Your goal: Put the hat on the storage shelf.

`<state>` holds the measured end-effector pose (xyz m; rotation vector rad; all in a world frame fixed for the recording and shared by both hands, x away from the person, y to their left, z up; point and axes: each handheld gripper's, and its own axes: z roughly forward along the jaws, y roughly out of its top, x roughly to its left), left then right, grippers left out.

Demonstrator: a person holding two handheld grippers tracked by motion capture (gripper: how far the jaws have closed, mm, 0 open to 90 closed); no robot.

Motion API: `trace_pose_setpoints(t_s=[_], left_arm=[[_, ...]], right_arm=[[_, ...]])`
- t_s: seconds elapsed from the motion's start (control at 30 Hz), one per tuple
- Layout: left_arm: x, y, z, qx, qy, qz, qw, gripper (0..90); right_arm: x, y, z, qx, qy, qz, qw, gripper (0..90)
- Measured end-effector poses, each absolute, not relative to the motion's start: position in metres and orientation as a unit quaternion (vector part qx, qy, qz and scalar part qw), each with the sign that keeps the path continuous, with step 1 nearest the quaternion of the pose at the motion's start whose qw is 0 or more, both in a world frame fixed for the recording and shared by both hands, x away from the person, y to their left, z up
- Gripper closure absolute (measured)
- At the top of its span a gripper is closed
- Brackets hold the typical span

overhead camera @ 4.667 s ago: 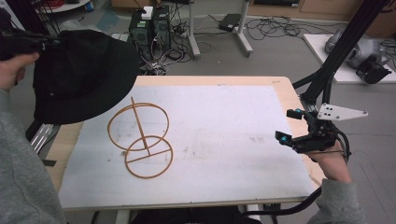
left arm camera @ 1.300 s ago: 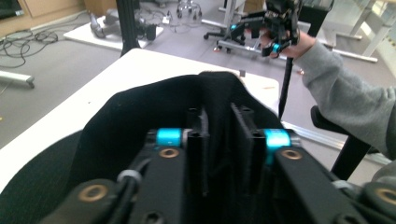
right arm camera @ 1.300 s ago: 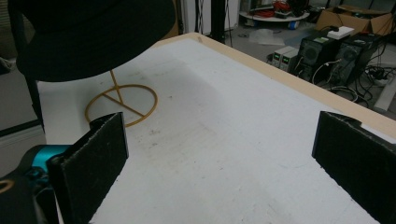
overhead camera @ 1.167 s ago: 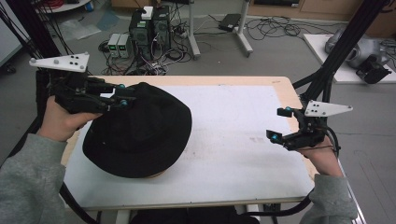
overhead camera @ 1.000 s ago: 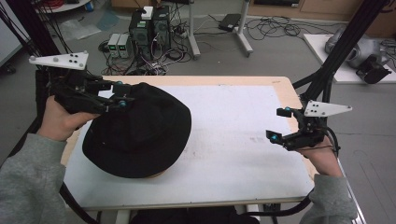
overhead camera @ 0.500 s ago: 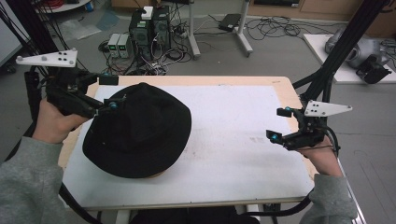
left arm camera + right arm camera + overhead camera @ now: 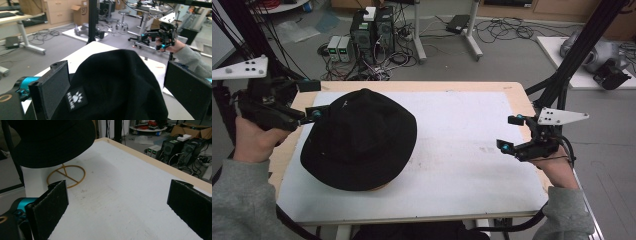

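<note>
A black brimmed hat (image 7: 359, 140) sits over a gold wire stand on the left half of the white table top (image 7: 462, 150). In the right gripper view the hat (image 7: 50, 142) hangs above the stand's ring base (image 7: 66, 176). My left gripper (image 7: 312, 100) is open at the hat's left rim, its jaws wide apart. In the left gripper view the hat's crown (image 7: 117, 85), with a small paw-print label (image 7: 75, 98), rises between those jaws. My right gripper (image 7: 509, 133) is open near the table's right edge, well clear of the hat, and holds nothing (image 7: 117, 192).
The wooden table edge (image 7: 422, 86) runs along the far side. Beyond it on the floor stand computer towers (image 7: 372, 27) amid cables. A black frame post (image 7: 572, 60) rises by the right corner. My right gripper (image 7: 160, 37) appears far off in the left gripper view.
The hat, earlier held up at the far left with the wire stand bare, now rests on the stand. The left gripper has let go and drawn back leftward. The right gripper has barely moved.
</note>
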<state>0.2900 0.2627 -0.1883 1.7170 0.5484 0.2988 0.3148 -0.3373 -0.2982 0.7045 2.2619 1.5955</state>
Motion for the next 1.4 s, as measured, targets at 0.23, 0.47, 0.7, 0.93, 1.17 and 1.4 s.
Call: trace_pose_setpoints(t_s=[0.23,0.47,0.7,0.93,1.17,1.4], left_arm=[[0.278,0.273,-0.2,0.737,0.256,0.148,0.608,6.9],[0.263,0.273,-0.209,0.728,0.275,0.182,0.601,6.8],[0.249,0.282,-0.217,0.703,0.284,0.196,0.621,6.9],[0.241,0.292,-0.23,0.697,0.31,0.211,0.611,6.9],[0.239,0.299,-0.241,0.69,0.328,0.215,0.609,6.9],[0.238,0.301,-0.247,0.682,0.331,0.221,0.614,6.8]], right_arm=[[0.314,-0.347,-0.295,0.249,0.773,0.565,0.144,2.7],[0.314,-0.355,-0.293,0.257,0.762,0.576,0.147,2.7],[0.317,-0.35,-0.293,0.249,0.766,0.575,0.144,2.7],[0.32,-0.349,-0.294,0.251,0.765,0.576,0.143,2.7],[0.32,-0.348,-0.294,0.251,0.766,0.574,0.145,2.7],[0.319,-0.348,-0.294,0.252,0.766,0.573,0.146,2.7]])
